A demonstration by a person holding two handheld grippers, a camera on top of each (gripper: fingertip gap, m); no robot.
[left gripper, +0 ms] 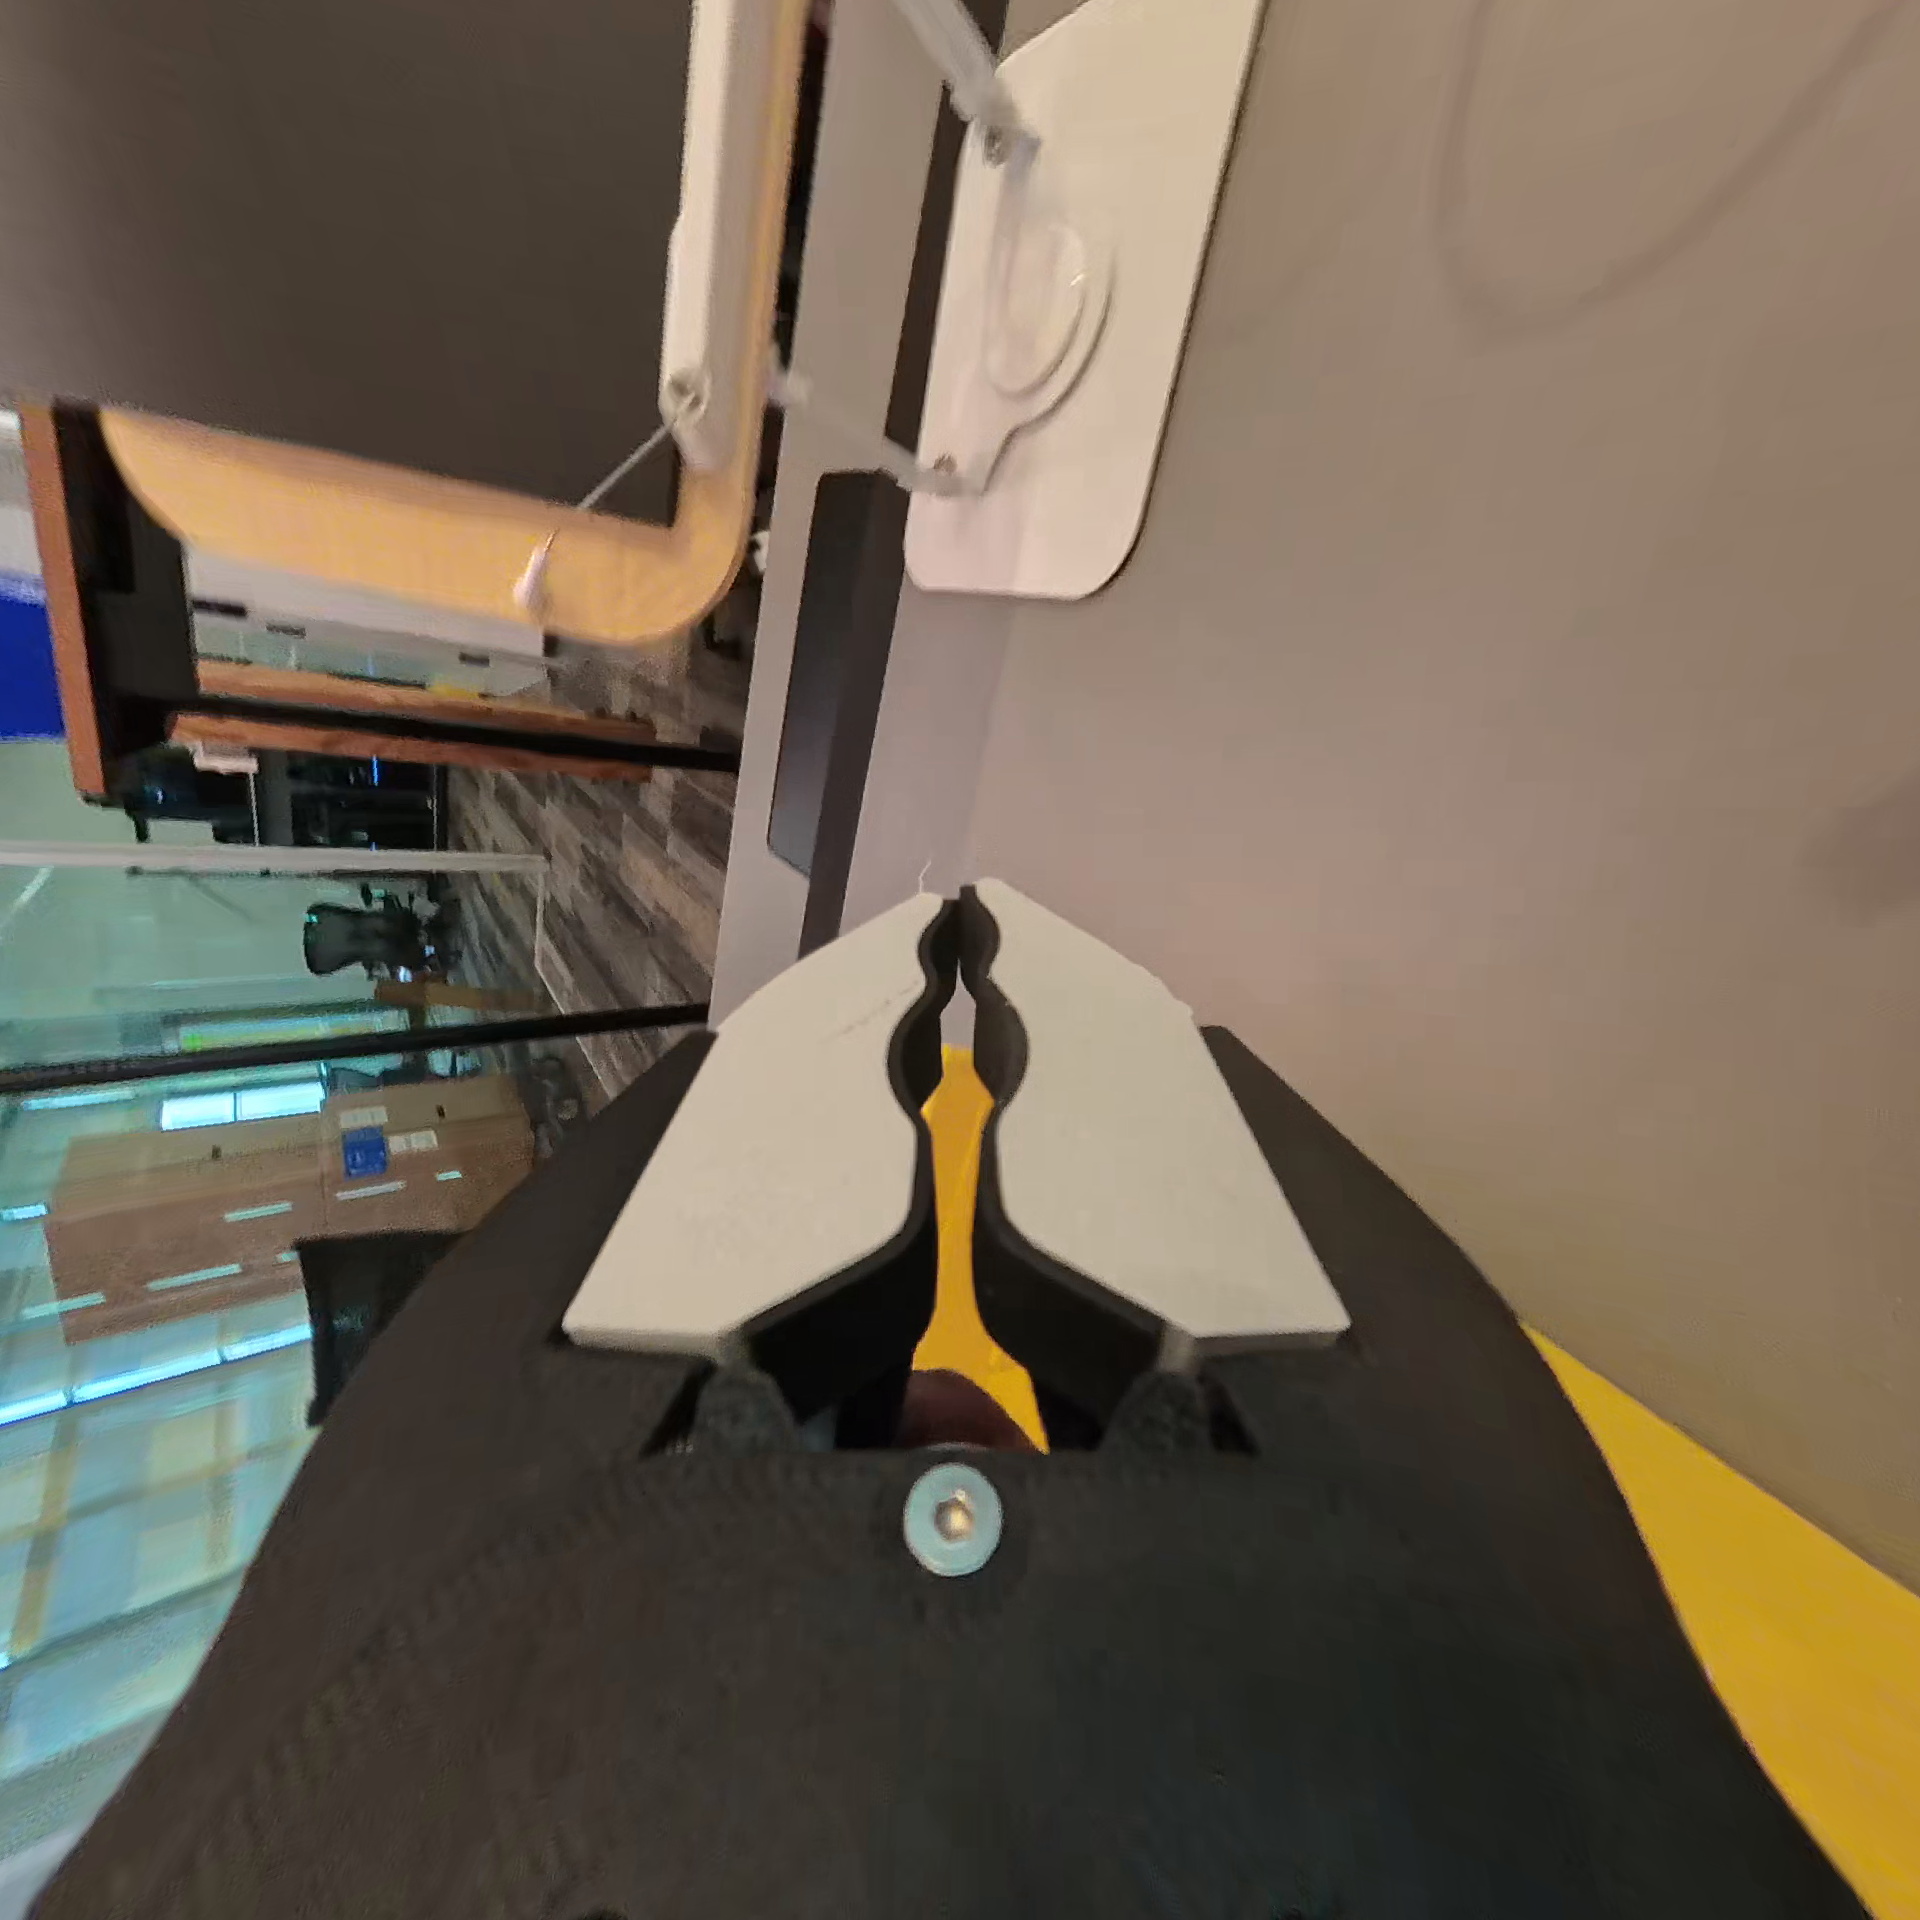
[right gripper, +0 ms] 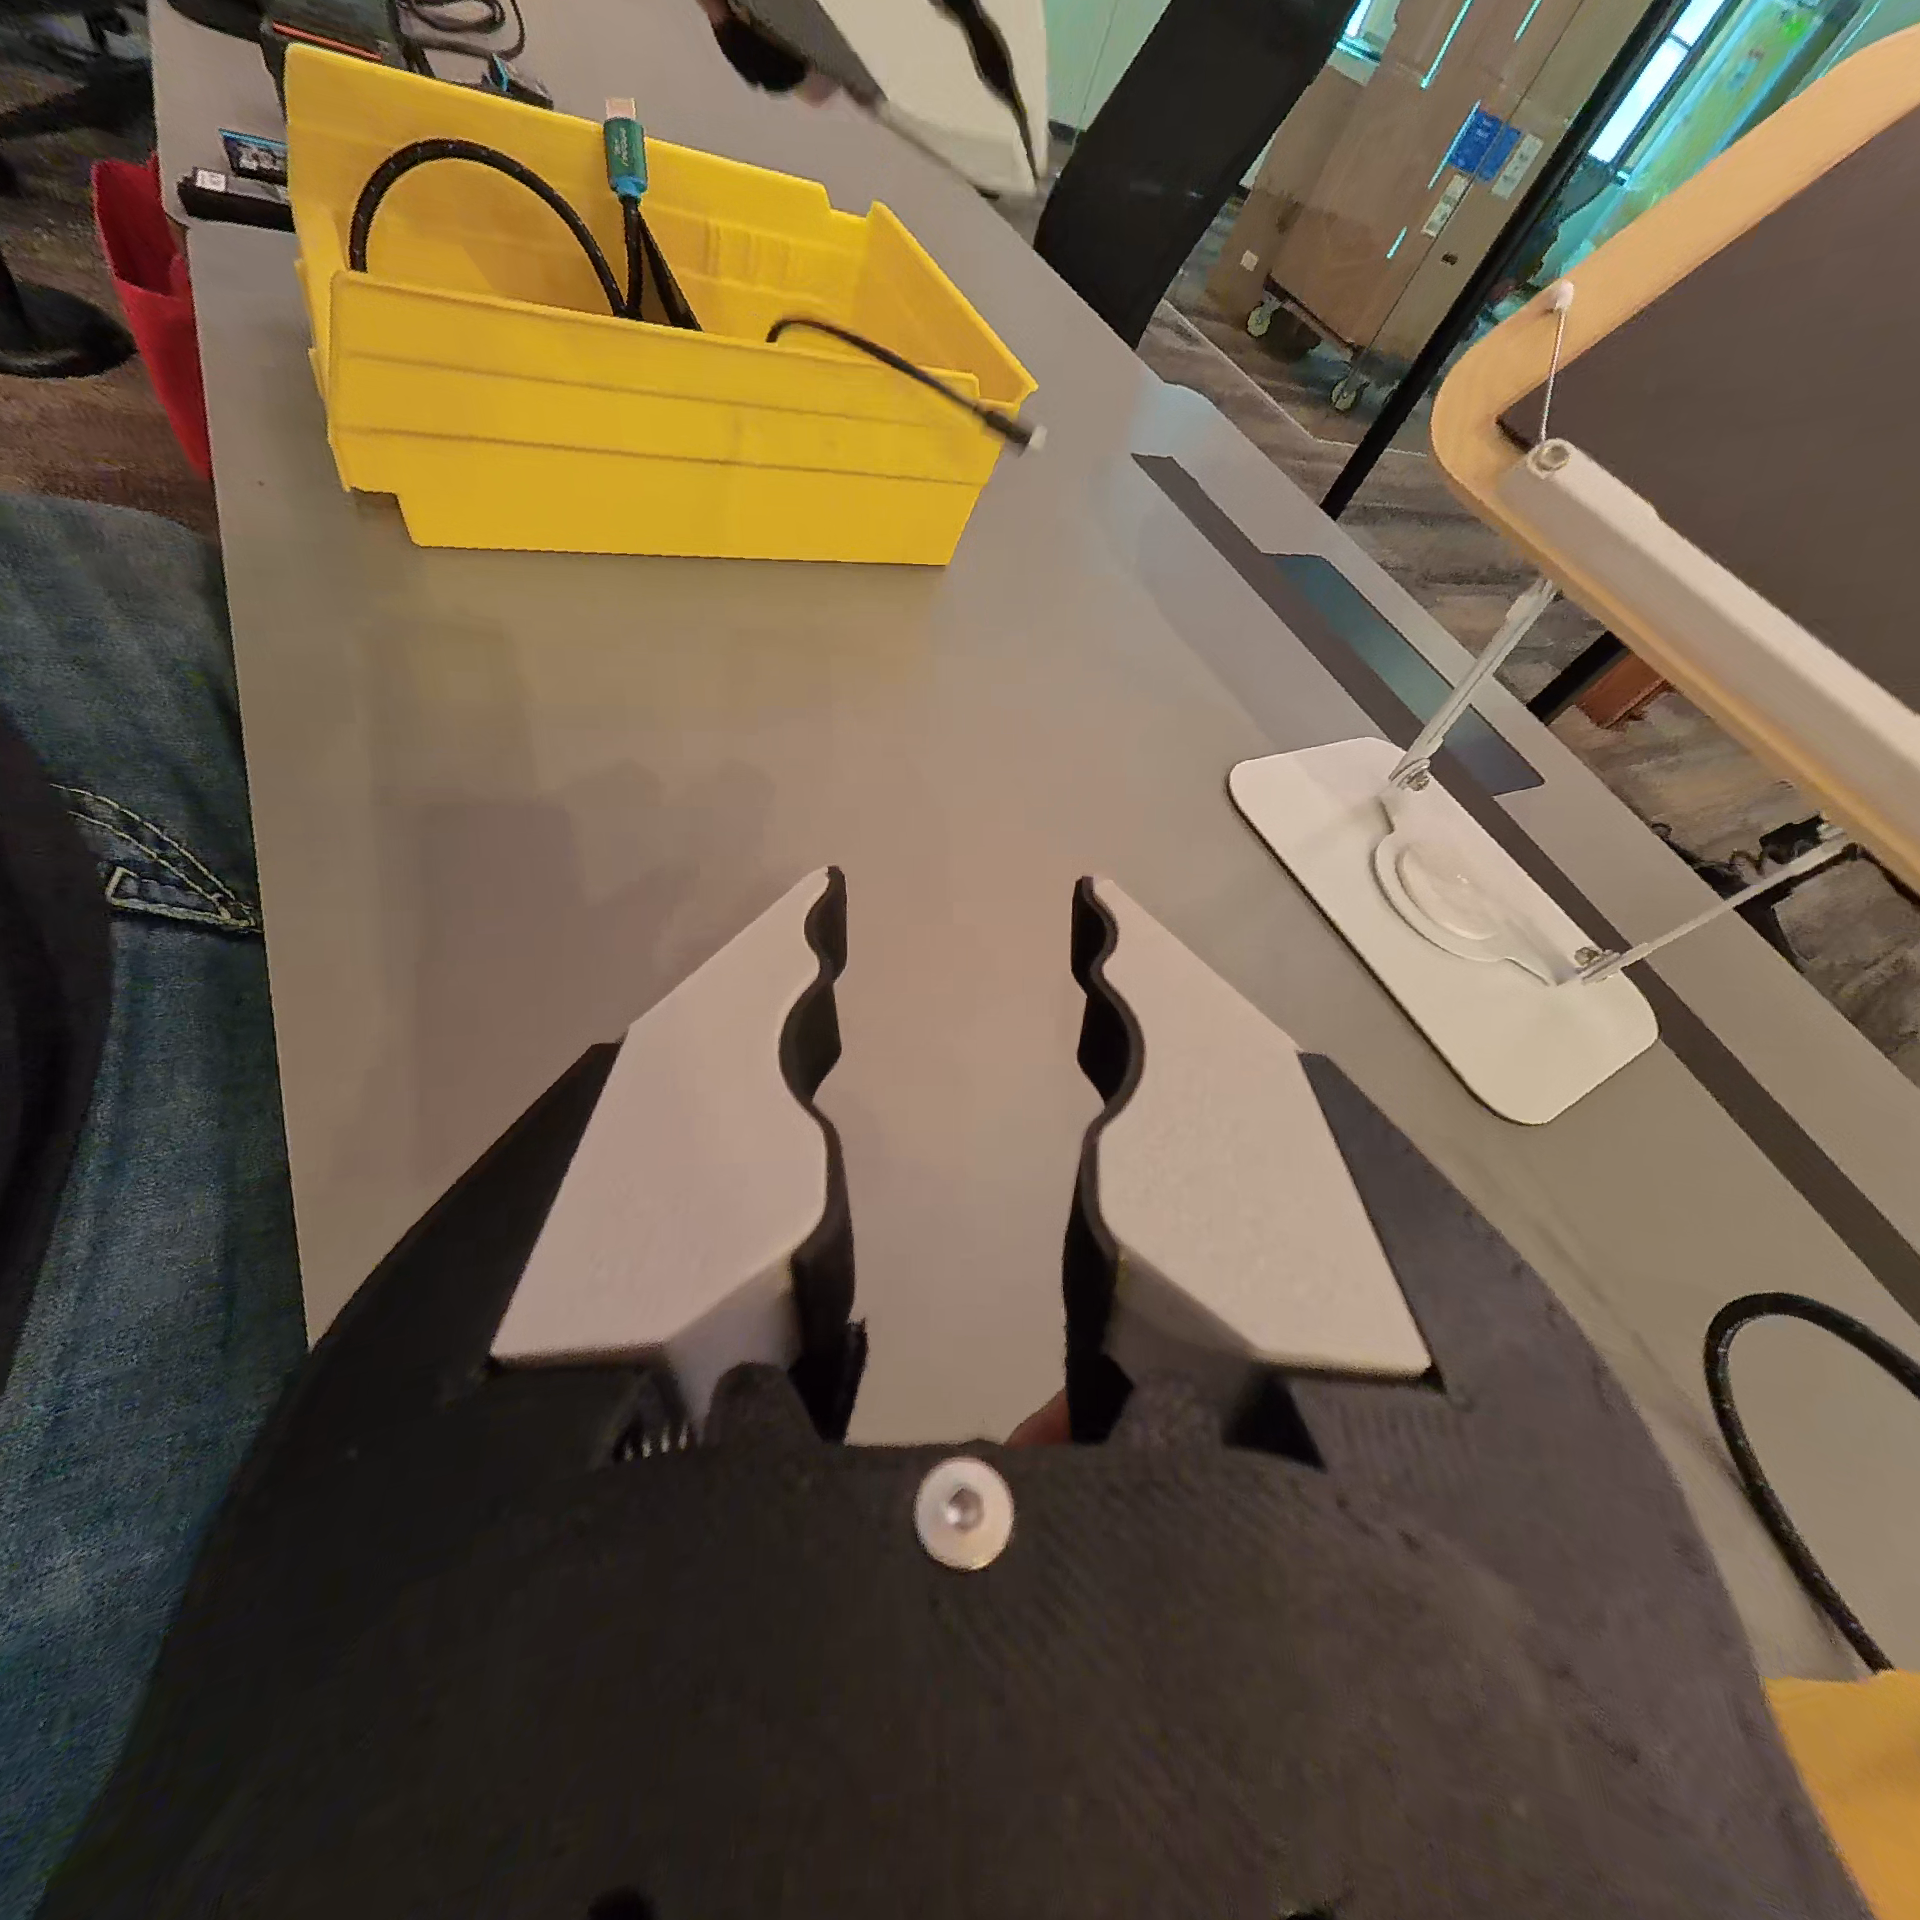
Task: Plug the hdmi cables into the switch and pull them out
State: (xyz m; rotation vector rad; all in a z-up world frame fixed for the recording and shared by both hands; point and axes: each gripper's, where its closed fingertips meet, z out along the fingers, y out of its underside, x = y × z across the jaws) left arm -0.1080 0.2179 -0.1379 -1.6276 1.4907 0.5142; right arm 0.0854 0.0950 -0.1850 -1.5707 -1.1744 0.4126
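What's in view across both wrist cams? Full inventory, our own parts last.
table: 1, grey, under everything.
bin: 1, yellow, far left on the table.
cables in bin: several, black, one with a teal plug.
loose cable: 1, black, near right on the table.
base plate: 1, white, right side, clear mount on it.
divider panel: 1, dark with wood rim, far right.
red container: 1, off the table's left edge.
switch: not visible.
left hand-held gripper: shut, empty.
right hand-held gripper: open, empty.
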